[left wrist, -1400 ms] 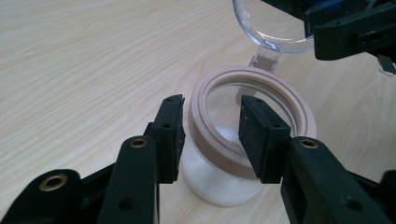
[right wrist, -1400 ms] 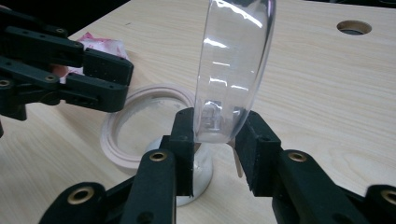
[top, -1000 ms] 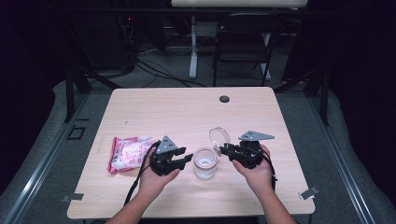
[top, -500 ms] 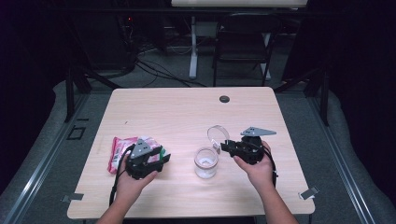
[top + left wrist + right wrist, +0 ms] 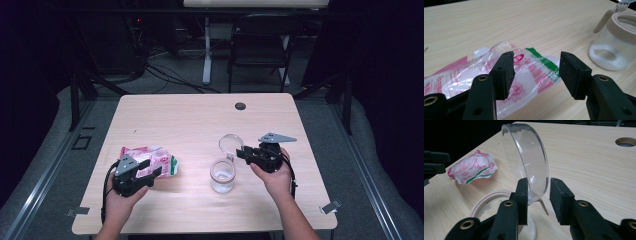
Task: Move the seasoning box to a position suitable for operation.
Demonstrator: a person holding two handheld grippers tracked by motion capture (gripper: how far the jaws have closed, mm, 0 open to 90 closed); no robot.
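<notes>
A crumpled pink, white and green plastic bag (image 5: 150, 155) lies on the table's left side. My left gripper (image 5: 154, 167) hovers at its near edge. Its jaws have just been opening, and in the left gripper view the gripper (image 5: 536, 72) stands open above the bag (image 5: 461, 75) without pinching it. A glass jar (image 5: 222, 177) with white powder stands at the centre, seen also as the jar (image 5: 616, 47). Its clear hinged lid (image 5: 231, 143) is tipped up. My right gripper (image 5: 539, 195) straddles the lid (image 5: 529, 157); its jaws have just been opening, with a gap at the right pad.
A round cable hole (image 5: 240, 106) sits near the wooden table's (image 5: 190, 120) far edge. A black chair (image 5: 260, 50) and cables lie beyond it. Both of the person's hands come in over the near edge.
My left gripper has left the jar and moved left to the bag, with its jaws wider apart. The right gripper stays at the upright lid with its jaws slightly wider.
</notes>
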